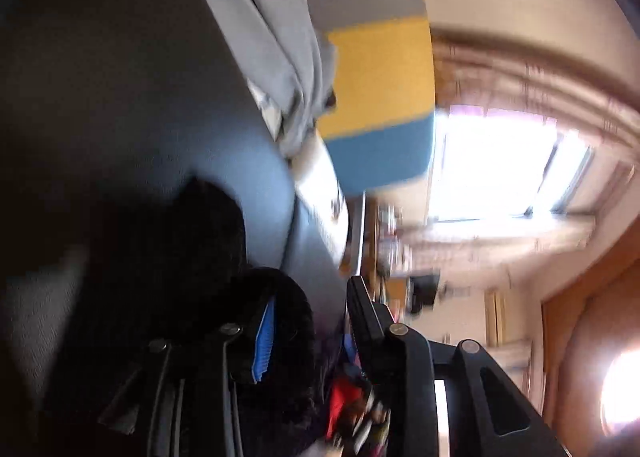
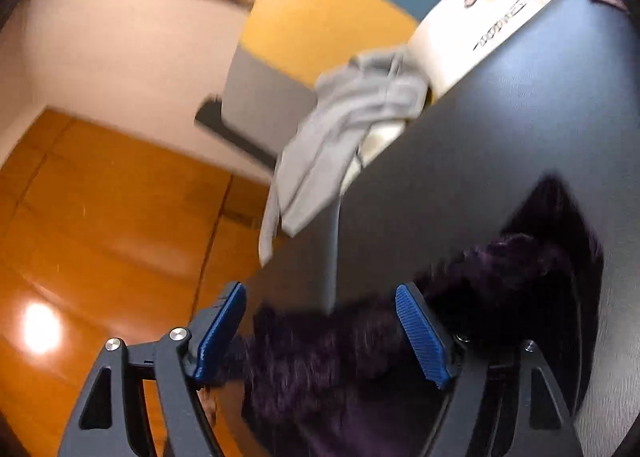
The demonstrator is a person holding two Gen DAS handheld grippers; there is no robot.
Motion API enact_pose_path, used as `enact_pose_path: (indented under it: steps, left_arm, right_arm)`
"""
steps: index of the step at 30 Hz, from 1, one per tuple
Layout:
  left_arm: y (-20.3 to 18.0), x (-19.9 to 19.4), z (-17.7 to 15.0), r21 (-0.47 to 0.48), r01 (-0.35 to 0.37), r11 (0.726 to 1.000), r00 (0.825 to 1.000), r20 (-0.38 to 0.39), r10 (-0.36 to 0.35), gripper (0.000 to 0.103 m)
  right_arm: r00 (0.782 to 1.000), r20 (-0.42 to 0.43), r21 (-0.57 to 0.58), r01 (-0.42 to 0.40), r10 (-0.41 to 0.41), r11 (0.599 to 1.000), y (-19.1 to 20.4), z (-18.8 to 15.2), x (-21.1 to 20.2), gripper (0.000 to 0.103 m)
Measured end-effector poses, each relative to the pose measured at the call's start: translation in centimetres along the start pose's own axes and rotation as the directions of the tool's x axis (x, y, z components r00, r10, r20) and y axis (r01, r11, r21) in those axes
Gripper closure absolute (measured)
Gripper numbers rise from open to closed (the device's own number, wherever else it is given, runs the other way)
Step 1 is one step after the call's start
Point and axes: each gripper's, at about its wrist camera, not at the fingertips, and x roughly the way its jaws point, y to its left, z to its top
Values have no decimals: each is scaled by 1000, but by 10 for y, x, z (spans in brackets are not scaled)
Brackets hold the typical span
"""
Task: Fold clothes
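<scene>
A dark purple fuzzy garment (image 2: 328, 361) lies on the dark table (image 2: 500, 129) and runs between the blue pads of my right gripper (image 2: 320, 329), whose jaws stand wide apart around it. In the left wrist view the same fuzzy garment (image 1: 280, 321) looks black and drapes over one blue pad (image 1: 265, 341) of my left gripper (image 1: 312, 321); its jaws stand apart with the cloth between them. A grey garment (image 2: 340, 129) hangs over the table's far edge, also in the left wrist view (image 1: 280, 57).
A white printed box (image 2: 480, 17) stands behind the grey garment. A grey, yellow and blue panel (image 1: 380, 77) stands beyond the table. Orange wooden floor (image 2: 100, 217) lies left of the table. A bright window (image 1: 500, 165) and cluttered shelves are across the room.
</scene>
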Motion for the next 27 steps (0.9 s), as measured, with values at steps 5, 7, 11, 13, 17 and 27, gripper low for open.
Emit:
enact_pose_path:
  steps: [5,7,11,13,17,27]
  left_arm:
    - [14,-17,19,-83,23,996,991,135,-12,67]
    - [19,-22,19,-85,-6,996,990,137,18,67]
    - [20,-28,5,-20,-55,998,991,122,57,67]
    - [20,-29,-6,29,-77,997,992,105,74,67]
    - [15,-21,-35,164,-133,977,991,30,130,67]
    - [-25,40,-75,453,-121,883,961,-171,219,67]
  right_arm:
    - [999,32,-47,1,0,999,12,0,-10,22]
    - [1000,-13,-73,-22,21,997,20,-4,-8,22]
    - [969,-241,-187,-108,61,976,47,-38,13,21]
    - [921,-383,-229,-162,64,960,58,-64,32,21]
    - [864,-504,-313,-163,-18,936,70,-103,76,21]
    - [973,-229,-255,-49,-11,966,74,-25,146,20]
